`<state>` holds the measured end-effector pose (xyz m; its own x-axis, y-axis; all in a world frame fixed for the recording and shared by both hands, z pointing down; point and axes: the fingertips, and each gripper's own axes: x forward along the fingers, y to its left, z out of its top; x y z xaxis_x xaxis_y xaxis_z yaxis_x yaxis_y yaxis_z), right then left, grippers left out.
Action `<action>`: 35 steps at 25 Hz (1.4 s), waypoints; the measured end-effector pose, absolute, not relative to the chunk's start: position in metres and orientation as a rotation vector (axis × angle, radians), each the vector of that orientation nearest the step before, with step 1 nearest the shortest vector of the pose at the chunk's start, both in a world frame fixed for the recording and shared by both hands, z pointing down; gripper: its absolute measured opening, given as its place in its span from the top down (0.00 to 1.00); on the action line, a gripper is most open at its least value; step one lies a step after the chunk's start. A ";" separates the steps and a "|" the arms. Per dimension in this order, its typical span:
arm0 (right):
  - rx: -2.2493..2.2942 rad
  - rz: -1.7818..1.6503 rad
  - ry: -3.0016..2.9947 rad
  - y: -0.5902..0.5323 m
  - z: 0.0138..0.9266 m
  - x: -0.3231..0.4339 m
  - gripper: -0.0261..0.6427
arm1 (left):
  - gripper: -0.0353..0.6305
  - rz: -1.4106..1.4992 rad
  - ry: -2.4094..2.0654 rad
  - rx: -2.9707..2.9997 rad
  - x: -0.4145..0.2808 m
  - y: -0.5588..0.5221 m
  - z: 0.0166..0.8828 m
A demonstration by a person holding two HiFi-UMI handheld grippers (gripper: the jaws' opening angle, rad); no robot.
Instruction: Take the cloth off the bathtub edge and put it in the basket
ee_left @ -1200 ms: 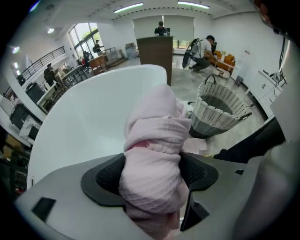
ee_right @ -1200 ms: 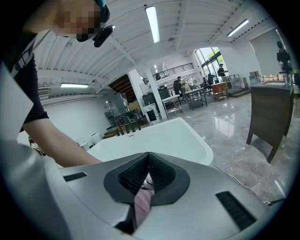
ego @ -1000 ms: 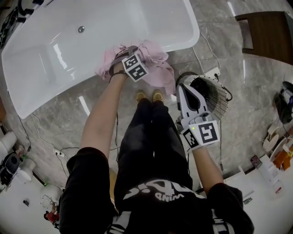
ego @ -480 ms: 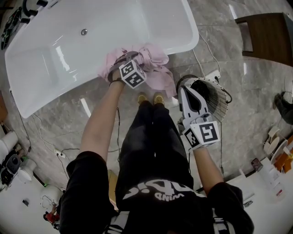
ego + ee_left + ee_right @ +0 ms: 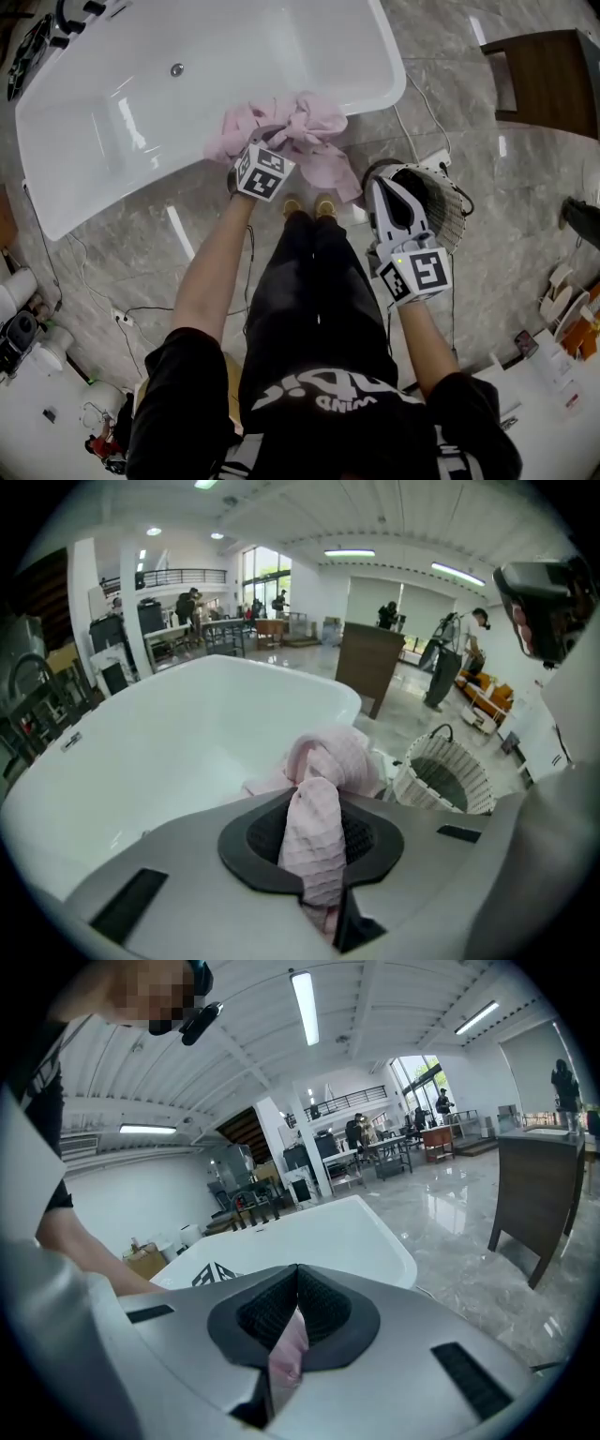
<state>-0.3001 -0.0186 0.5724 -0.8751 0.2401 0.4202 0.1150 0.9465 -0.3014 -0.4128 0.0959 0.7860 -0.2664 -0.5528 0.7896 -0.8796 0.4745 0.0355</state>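
A pink cloth (image 5: 314,141) lies bunched over the near edge of the white bathtub (image 5: 141,192), partly hanging outside. My left gripper (image 5: 266,137) is at the cloth's left part. Its jaws are closing, and in the left gripper view a fold of the cloth (image 5: 323,761) is pinched between the pads of that gripper (image 5: 314,803). My right gripper (image 5: 384,180) hangs over the rim of the white woven basket (image 5: 450,211) on the floor. In the right gripper view its jaws (image 5: 295,1283) stand together with nothing held.
The basket (image 5: 441,775) stands right of the tub's corner. A power strip and cables (image 5: 433,148) lie on the marble floor beside it. A dark wooden cabinet (image 5: 544,66) stands at the far right. The person's shoes (image 5: 305,200) are just under the cloth.
The left gripper's jaws have closed on the cloth and it has drawn back slightly toward the person, bunching the cloth. The right gripper has stayed over the basket.
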 end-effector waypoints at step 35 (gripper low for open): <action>-0.132 0.178 -2.915 -0.024 0.366 -0.227 0.94 | 0.86 0.144 -2.597 1.696 -0.343 0.053 0.192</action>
